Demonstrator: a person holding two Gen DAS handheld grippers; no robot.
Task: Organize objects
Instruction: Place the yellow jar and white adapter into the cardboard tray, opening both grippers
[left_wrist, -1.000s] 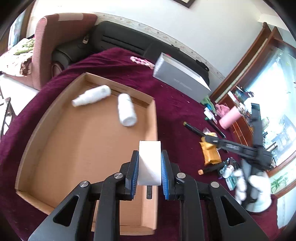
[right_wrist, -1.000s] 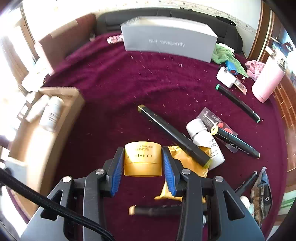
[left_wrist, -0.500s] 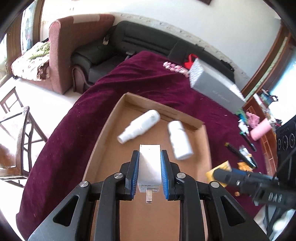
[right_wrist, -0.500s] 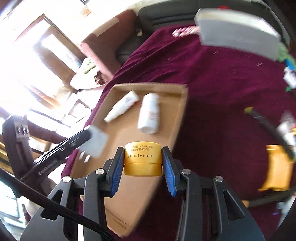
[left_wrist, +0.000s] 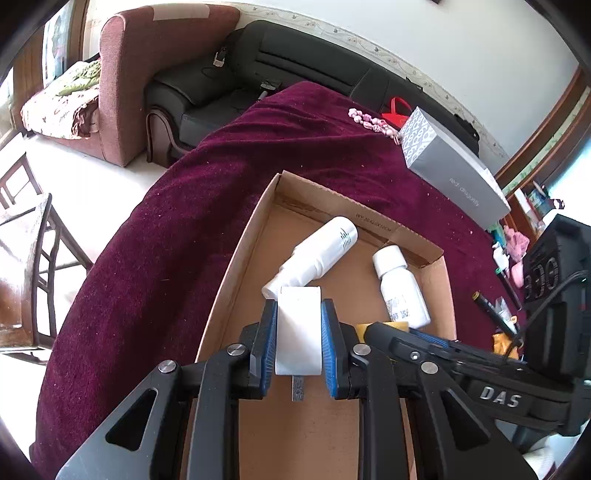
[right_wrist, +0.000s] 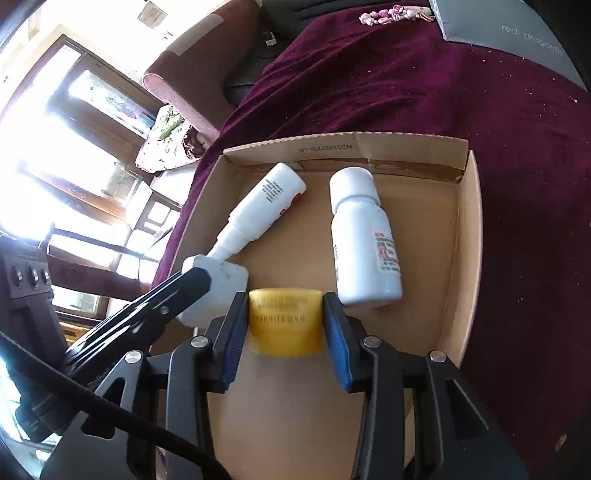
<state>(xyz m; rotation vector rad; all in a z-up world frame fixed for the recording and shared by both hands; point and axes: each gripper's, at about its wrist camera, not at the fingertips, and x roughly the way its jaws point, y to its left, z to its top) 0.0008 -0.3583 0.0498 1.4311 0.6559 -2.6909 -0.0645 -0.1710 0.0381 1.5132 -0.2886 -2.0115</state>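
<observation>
A shallow cardboard box (left_wrist: 240, 258) (right_wrist: 474, 229) lies on the maroon tablecloth. Inside it lie a white spray bottle (left_wrist: 317, 251) (right_wrist: 266, 206) and a white pill bottle (left_wrist: 402, 291) (right_wrist: 362, 240). My left gripper (left_wrist: 298, 332) is shut on a white plug adapter (left_wrist: 298, 325) with its metal prongs pointing down, held over the box's near part. My right gripper (right_wrist: 284, 321) is shut on a gold jar (right_wrist: 284, 321), also over the box, just right of the left gripper's fingers (right_wrist: 177, 291) and the adapter (right_wrist: 221, 284). The right gripper's fingers (left_wrist: 424, 343) cross the left wrist view.
A grey carton (left_wrist: 454, 173) (right_wrist: 517, 33) and pink beads (left_wrist: 373, 122) (right_wrist: 391, 13) lie at the cloth's far side. Pens (left_wrist: 495, 314) and small items sit to the right. A sofa (left_wrist: 295, 66), an armchair (left_wrist: 147, 74) and a wooden chair (left_wrist: 33, 258) stand beyond the table edge.
Both grippers have swung left from the cluttered cloth to over the box and sunk lower. The gold jar and the adapter now hang side by side inside the box's outline.
</observation>
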